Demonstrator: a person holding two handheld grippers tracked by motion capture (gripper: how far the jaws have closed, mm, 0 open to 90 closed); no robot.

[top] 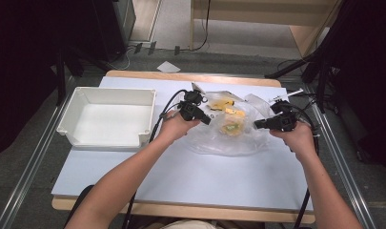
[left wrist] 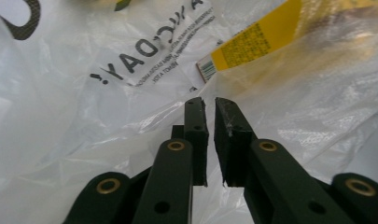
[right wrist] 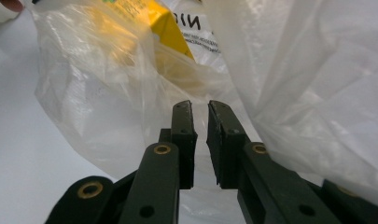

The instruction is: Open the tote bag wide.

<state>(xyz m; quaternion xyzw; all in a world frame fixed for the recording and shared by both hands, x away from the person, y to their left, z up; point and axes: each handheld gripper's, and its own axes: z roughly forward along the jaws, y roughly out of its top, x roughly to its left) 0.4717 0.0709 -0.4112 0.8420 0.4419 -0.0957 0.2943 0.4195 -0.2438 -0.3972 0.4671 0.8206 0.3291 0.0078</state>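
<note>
Thin, crinkled, translucent plastic bag (top: 228,136), printed with black lettering, lying on pale smooth tabletop (top: 181,176) right of rigid white rectangular bin (top: 107,117). Yellow packets (top: 231,112) visible inside. Left tool (top: 207,119) at bag's left edge, right tool (top: 258,125) at its right edge. Both tools narrowly parted, gripping nothing. Barcode on yellow packet legible from left gripper view; bin seen from high view.

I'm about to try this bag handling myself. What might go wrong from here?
The thin plastic bag may tear or slip where the left gripper and right gripper meet it with nearly closed jaws. The yellow packet and other items inside may spill onto the table.
</note>
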